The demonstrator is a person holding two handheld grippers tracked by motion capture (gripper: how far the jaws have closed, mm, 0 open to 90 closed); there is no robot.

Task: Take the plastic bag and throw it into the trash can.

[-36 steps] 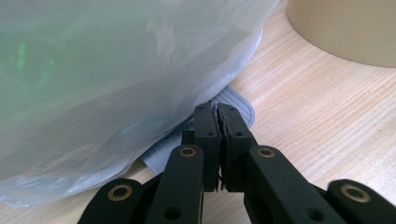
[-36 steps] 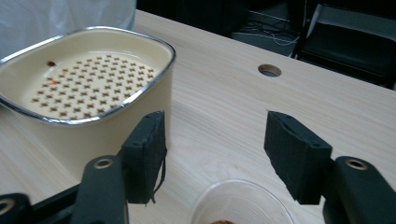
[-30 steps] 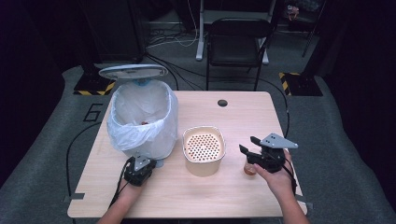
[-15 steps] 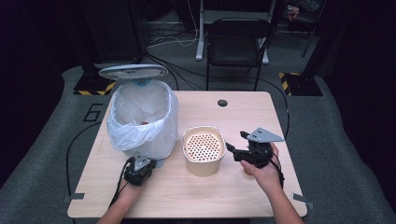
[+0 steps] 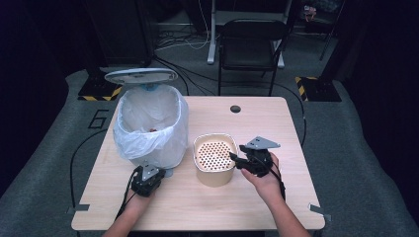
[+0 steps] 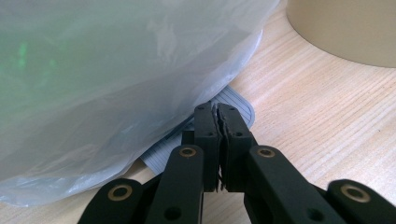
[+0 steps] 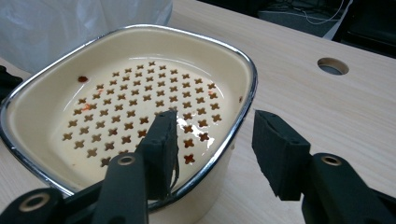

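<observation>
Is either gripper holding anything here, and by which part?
Nothing is held yet. The right gripper straddles the cream strainer bowl's rim, one jaw inside, one outside, jaws just closing, not pressing. The left gripper is shut, empty, over the bin's pedal.

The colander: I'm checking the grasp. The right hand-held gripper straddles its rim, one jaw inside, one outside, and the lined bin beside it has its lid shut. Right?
Not quite: the bin's lid stands open, as the high view shows. The right hand-held gripper does straddle the colander's rim.
</observation>
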